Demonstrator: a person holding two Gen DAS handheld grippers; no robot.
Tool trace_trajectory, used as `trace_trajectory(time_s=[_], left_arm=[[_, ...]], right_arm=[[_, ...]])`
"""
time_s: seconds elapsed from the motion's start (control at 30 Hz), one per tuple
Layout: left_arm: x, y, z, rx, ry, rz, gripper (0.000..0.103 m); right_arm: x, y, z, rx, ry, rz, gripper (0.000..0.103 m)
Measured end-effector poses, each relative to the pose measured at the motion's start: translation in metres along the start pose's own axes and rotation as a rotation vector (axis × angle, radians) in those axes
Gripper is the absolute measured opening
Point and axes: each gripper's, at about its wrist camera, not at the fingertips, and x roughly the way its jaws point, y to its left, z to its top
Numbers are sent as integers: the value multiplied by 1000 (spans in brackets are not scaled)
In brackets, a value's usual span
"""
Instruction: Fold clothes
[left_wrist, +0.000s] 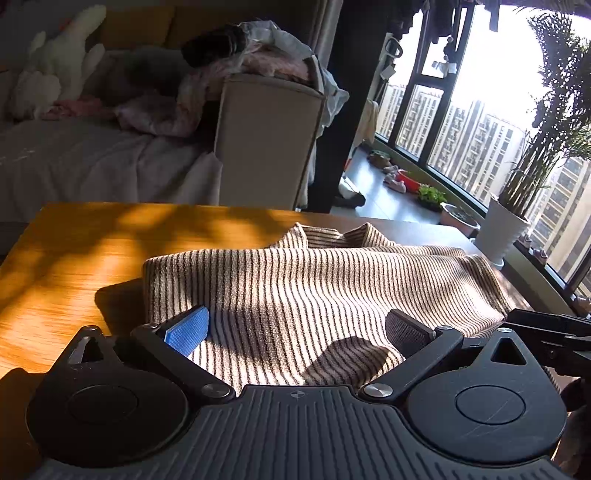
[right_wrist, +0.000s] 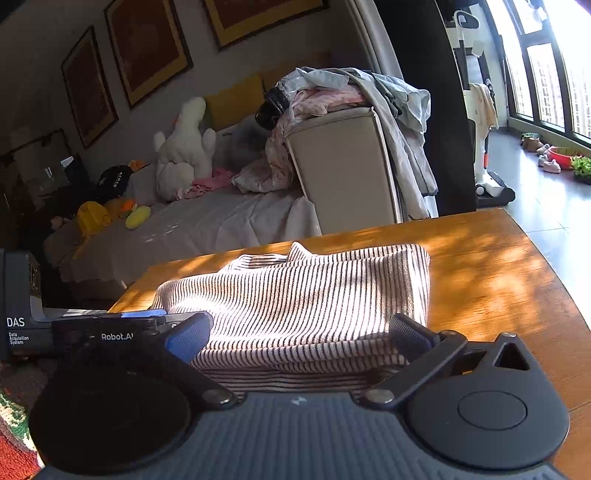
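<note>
Both grippers, L (left_wrist: 297, 328) & R (right_wrist: 299, 334), gape wide, empty. Striped top (left_wrist: 314, 288) lies on tabletop (left_wrist: 74, 258) just ahead of both, long axis crosswise.

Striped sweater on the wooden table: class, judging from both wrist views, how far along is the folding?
Done: the striped sweater lies in layers on the table, folded at least once. In hand: nothing; left gripper and right gripper are open at its near edge. Left: possibly another fold.
</note>
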Motion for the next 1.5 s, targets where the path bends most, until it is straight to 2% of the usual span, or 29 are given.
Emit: trace_trajectory(time_s=[0.13, 0.27, 0.53, 0.73, 0.9, 1.27, 1.37, 1.5], left_arm=[[-4, 3, -2, -24, -16, -15, 103], [-15, 6, -2, -42, -34, 4, 103], [-32, 5, -16, -1, 14, 4, 103], [-30, 0, -18, 42, 49, 26, 103], [-27, -10, -20, 92, 74, 61, 103], [-33, -3, -22, 31, 39, 34, 103], [-34, -3, -22, 21, 34, 23, 103], [-35, 0, -22, 10, 30, 3, 103]], right_arm=[[8, 1, -6, -28, 10, -26, 103], [9, 5, -7, -50, 18, -38, 103], [2, -16, -7, 53, -16, 57, 103], [8, 2, -8, -67, 38, 2, 103], [7, 2, -8, -71, 35, -2, 103], [8, 7, -8, -102, 43, -32, 103], [8, 19, -6, -160, 51, -67, 103], [-5, 39, 12, -240, -39, -75, 102]])
